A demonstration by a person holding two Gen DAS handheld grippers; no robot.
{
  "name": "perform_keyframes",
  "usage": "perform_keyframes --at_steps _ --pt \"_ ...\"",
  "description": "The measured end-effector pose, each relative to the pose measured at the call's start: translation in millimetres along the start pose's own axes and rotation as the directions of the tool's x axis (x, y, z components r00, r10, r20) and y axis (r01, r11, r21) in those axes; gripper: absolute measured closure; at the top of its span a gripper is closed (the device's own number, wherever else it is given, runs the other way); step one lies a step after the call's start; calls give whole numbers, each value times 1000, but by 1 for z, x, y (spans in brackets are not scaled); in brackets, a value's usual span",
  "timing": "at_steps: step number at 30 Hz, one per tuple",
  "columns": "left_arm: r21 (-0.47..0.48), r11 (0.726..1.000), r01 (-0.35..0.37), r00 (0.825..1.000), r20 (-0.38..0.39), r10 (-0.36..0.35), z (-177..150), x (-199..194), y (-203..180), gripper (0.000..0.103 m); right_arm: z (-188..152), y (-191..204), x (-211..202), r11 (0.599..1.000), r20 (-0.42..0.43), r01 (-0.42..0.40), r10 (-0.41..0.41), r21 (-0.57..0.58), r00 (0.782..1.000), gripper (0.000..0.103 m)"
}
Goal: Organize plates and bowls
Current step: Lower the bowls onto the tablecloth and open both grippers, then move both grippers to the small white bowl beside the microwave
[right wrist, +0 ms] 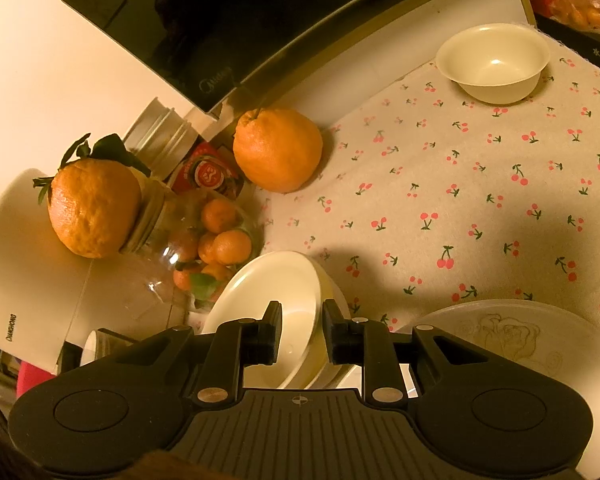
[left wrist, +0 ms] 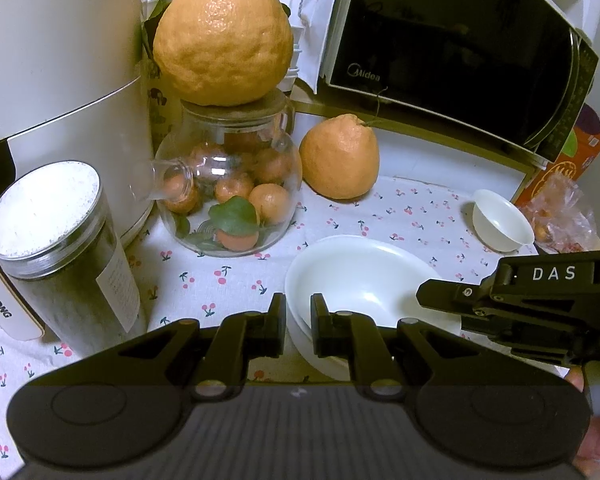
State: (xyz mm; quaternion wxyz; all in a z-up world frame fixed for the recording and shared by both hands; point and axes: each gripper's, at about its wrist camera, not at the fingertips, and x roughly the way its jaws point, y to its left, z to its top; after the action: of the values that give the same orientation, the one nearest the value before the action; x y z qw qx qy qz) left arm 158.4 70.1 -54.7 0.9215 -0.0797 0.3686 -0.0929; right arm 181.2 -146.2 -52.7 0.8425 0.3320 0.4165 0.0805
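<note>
Stacked bowls point(left wrist: 360, 280): white, nested, on the cherry-print cloth point(left wrist: 420, 216); rim runs between both pairs of jaws.
Left gripper point(left wrist: 298, 328): jaws close together, one finger outside the near-left rim, the other inside the top bowl; whether the pads actually press the rim, cannot tell.
Right gripper point(right wrist: 302, 332): jaws straddle the tilted rim of the same stack point(right wrist: 276, 292), one finger inside, one outside; a narrow gap shows on each side, grip not confirmed. In the left wrist view it enters from the right point(left wrist: 440, 294), tip over the stack's right rim.
Small bowl point(right wrist: 494, 62): white, upright, alone, well ahead of the right jaws and to their right; ahead-right of the left jaws too point(left wrist: 502, 220).
Patterned plate point(right wrist: 512, 336): pale, line drawing on it, just right of the right jaws.
Glass teapot point(left wrist: 228, 184): ahead-left of the left jaws, holds small oranges, a large citrus point(left wrist: 224, 36) on its lid.
Second citrus point(left wrist: 340, 158): on the cloth beside the teapot, ahead of the jaws.
Lidded jar point(left wrist: 60, 248): far left of the left jaws.
Microwave point(left wrist: 452, 52): behind, raised on a shelf.
</note>
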Motion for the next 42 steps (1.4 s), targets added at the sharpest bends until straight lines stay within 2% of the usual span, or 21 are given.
perform_keyframes --at_steps 2,8,11,14,16,17,18,23,26,29,35,40,42 --pt "0 1000 0 1000 -1 0 0 0 0 91 0 0 0 1000 -2 -5 5 2 1000 79" --pt "0 1000 -6 1000 -7 6 -1 2 -1 82 2 -2 0 1000 -12 -7 7 18 1000 79" --pt "1 1000 -7 1000 -8 7 -2 1 -1 80 3 -4 -1 999 -13 -13 13 31 1000 73" --pt "0 1000 -7 1000 -11 7 -2 2 -1 79 4 -5 -2 999 -12 -13 13 35 1000 72" --pt "1 1000 -8 1000 -12 8 -2 2 -2 79 5 -6 -3 999 -10 -12 13 42 1000 67" --pt "1 1000 -8 1000 -11 8 -1 1 -2 79 5 -6 -4 999 -8 -13 13 43 1000 62" --pt "0 1000 -8 1000 -12 8 -1 1 -2 78 5 -6 -5 999 -5 -14 14 43 1000 57" --pt "-15 1000 -4 1000 -15 4 -1 2 -2 68 7 -5 -8 999 -2 -25 25 37 1000 52" --pt "-21 1000 0 1000 -19 0 0 2 -3 61 7 -3 -10 999 0 -21 21 25 1000 47" --pt "-21 1000 5 1000 -20 -5 1 1 -3 54 8 -4 -13 1000 4 -20 20 17 1000 39" --pt "-29 999 16 1000 -19 -17 2 -3 -6 32 11 -6 -22 1000 7 -17 17 1 1000 27" --pt "-54 999 -1 1000 -28 -1 3 -6 -9 8 16 -13 -34 1000 16 -1 1 -16 1000 22" --pt "-65 998 -14 999 -37 12 3 -7 -10 5 17 -18 -39 1000 24 9 -9 -17 1000 14"
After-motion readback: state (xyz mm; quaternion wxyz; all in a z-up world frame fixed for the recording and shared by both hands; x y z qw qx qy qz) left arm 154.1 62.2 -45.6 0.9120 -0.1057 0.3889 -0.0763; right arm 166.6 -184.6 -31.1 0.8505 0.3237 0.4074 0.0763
